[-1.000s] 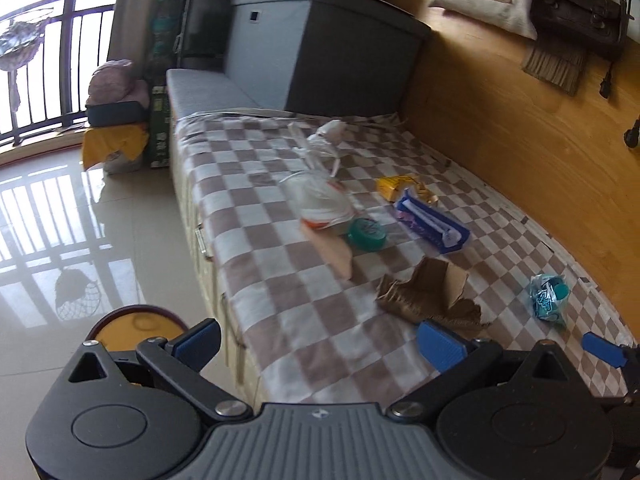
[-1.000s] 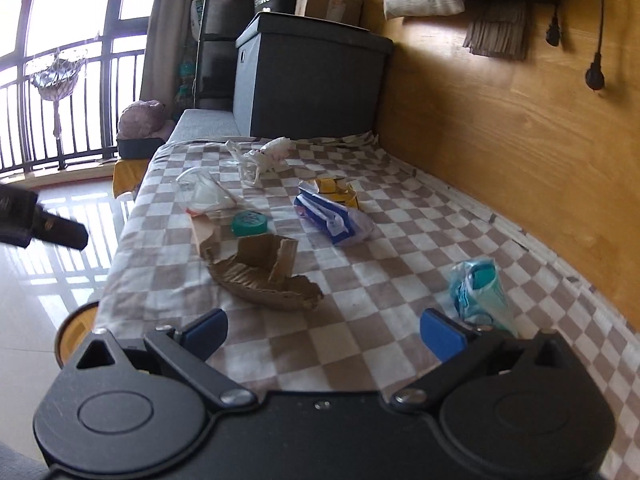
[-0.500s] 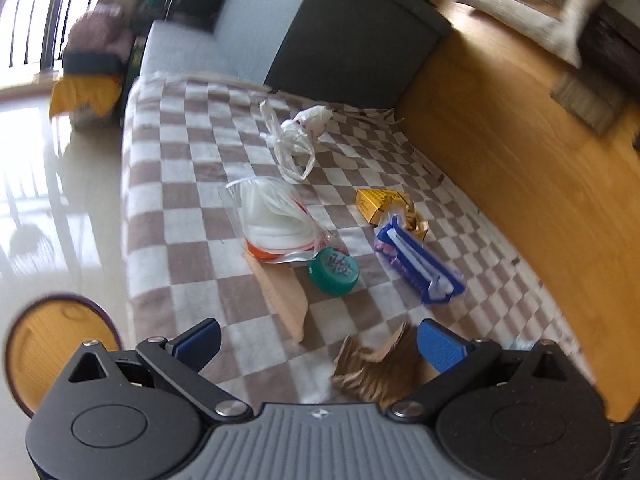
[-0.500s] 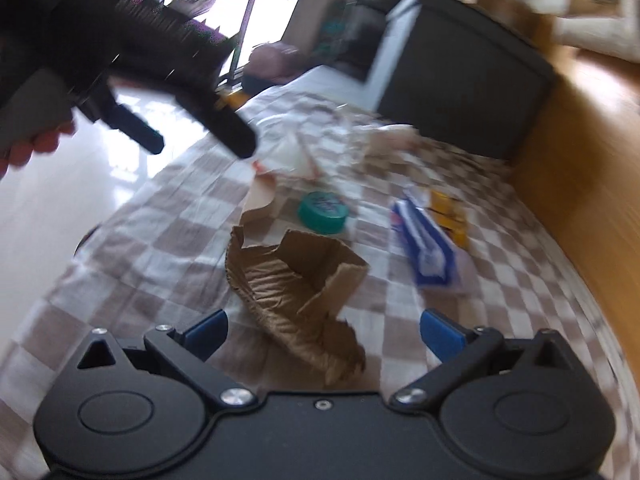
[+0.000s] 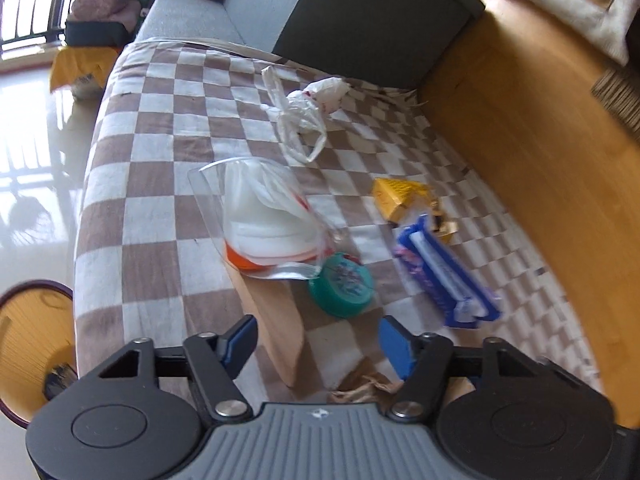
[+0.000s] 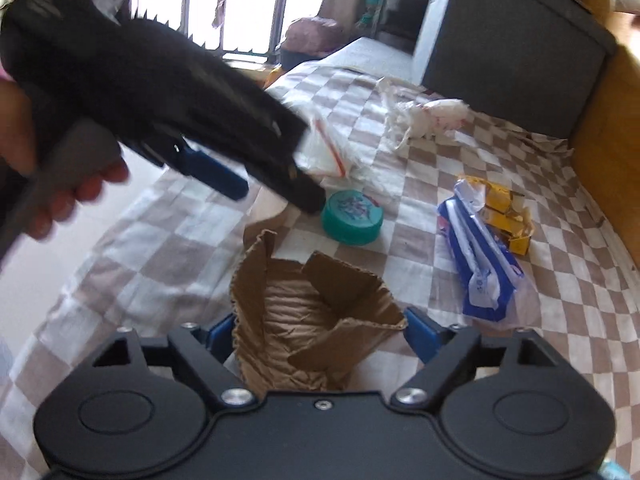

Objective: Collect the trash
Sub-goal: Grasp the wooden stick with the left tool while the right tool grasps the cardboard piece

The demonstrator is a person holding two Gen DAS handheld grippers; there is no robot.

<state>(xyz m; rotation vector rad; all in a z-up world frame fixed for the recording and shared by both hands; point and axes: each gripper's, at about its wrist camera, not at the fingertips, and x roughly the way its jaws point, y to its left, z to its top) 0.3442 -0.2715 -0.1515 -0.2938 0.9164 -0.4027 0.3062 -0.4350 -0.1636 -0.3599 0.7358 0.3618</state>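
Trash lies on a brown-and-white checked bench cover [image 5: 160, 208]. My left gripper [image 5: 316, 344] is open, low over a flat tan card piece [image 5: 280, 320] by a clear bag of white stuff [image 5: 264, 220] and a teal lid [image 5: 342, 288]. My right gripper [image 6: 320, 332] is open, its jaws either side of a crumpled brown cardboard piece [image 6: 312, 312]. The left gripper [image 6: 272, 192] shows in the right wrist view, close to the teal lid [image 6: 352, 216]. A blue-white wrapper [image 5: 444, 276] and a yellow box [image 5: 400, 196] lie to the right.
A white plastic bag [image 5: 304, 112] lies farther back, before a dark grey storage box [image 5: 376, 20]. A wooden wall panel [image 5: 540, 140] runs along the right. A round yellow bin [image 5: 28, 348] stands on the tiled floor at left.
Both grippers moved forward and down over the bench. The right one came up around the brown cardboard; the left one closed in on the tan card and teal lid.
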